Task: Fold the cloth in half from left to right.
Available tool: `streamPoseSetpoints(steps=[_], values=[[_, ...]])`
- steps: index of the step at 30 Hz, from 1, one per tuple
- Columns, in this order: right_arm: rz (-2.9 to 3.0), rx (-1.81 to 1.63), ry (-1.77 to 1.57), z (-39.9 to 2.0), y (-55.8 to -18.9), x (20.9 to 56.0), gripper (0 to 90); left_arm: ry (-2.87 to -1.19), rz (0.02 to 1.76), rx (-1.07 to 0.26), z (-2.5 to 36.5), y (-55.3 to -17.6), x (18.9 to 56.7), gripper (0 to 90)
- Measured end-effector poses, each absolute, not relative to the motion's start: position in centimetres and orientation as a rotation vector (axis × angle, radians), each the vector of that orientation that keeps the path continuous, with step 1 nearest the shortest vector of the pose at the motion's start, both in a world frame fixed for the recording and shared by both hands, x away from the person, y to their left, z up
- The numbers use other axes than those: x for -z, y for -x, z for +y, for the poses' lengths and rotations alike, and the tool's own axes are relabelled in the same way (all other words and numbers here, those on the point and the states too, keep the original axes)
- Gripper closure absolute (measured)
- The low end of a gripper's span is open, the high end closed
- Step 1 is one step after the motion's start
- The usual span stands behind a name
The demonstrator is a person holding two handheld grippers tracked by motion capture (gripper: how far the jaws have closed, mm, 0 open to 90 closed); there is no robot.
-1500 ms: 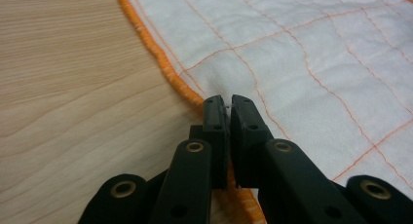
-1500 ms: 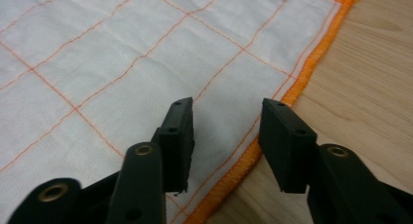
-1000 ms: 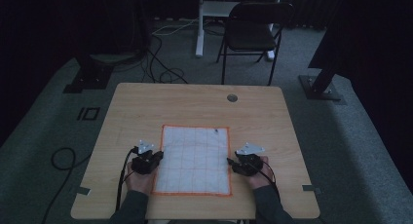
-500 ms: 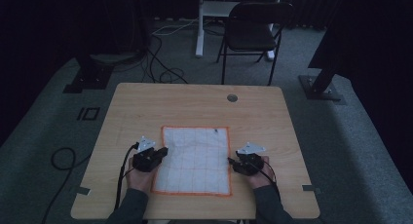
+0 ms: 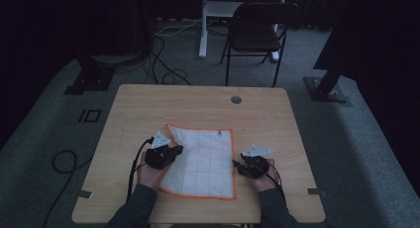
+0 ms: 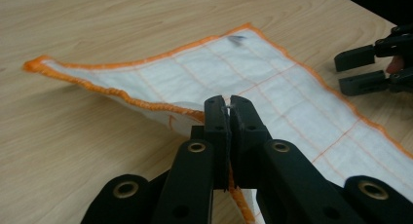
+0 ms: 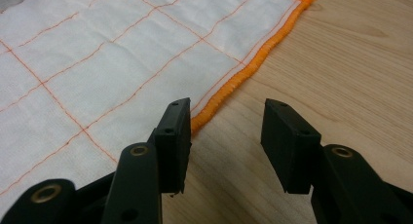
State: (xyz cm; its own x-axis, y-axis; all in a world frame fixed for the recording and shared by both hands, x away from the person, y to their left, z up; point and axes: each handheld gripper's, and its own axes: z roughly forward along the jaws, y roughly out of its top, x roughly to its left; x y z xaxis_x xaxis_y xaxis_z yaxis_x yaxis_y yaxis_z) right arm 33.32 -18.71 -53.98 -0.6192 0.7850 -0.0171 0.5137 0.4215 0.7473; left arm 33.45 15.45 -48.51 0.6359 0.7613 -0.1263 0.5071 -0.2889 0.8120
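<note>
While the left gripper [image 6: 229, 112] pinches the cloth's [image 5: 203, 161] left edge, lifting it off the table [image 5: 267, 119], the right gripper [image 7: 226, 146] rests at lower centre, fingers [image 7: 287, 141] spread beside the orange hem.

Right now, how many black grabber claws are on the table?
2. The left gripper sits at the cloth's left edge, pinching it. The right gripper sits open by its right edge.

We see a dim room with grey carpet [image 5: 376, 153], a light wooden table [image 5: 198, 101], a black folding chair [image 5: 257, 32] beyond it beside a white stand [image 5: 210, 12], loose cables [image 5: 163, 64] and dark curtains [image 5: 44, 29] behind.
</note>
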Motion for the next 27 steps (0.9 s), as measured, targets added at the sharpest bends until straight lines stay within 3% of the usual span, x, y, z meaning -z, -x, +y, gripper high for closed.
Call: streamPoseSetpoints(steps=[27], values=[[2.312,-1.026,-1.125,-19.0,-33.4,54.0,54.2,-1.966,0.934,-0.314,11.6,-34.8,48.2,90.0]])
